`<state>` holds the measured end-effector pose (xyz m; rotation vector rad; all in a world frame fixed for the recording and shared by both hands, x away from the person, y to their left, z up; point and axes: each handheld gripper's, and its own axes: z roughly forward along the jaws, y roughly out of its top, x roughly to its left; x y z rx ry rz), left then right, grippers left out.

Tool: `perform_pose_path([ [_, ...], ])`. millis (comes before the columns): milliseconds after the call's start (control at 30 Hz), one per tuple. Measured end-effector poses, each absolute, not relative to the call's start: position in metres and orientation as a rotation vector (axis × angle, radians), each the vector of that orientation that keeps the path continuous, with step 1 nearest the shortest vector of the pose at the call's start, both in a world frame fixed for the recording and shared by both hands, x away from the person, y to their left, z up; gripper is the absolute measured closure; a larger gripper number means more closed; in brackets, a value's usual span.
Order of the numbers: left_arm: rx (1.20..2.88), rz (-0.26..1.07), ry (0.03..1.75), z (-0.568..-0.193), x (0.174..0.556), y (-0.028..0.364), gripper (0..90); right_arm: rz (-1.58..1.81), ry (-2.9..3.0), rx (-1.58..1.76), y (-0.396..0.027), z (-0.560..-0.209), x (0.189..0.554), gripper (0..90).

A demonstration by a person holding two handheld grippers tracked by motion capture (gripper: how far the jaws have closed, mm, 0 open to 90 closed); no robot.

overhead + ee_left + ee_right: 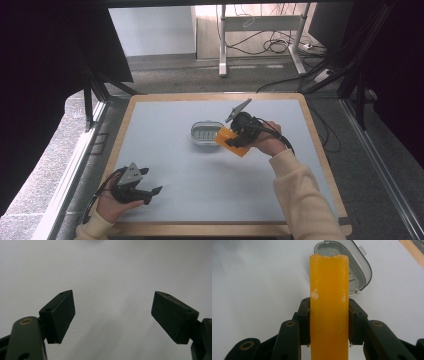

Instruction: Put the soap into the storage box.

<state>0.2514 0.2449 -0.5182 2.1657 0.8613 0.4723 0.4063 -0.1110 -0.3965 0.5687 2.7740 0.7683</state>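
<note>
- The left gripper (150,192) is idling at the table's (165,107) near-left corner, jaws spread wide around nothing.
- The clear oval container (205,133) is sitting mid-table, just beyond the orange block's (231,141) far end.
- The right gripper (329,326) is clamping that block, its long axis pointing at the container.
</note>
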Motion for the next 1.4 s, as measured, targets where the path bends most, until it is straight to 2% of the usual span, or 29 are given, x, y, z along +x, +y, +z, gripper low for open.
perform_pose_path([
  [1400,2.162,0.472,0.857,-0.518,0.251,0.245,19.3,0.731,2.807,0.521,-0.082,-0.393,0.434,61.8],
])
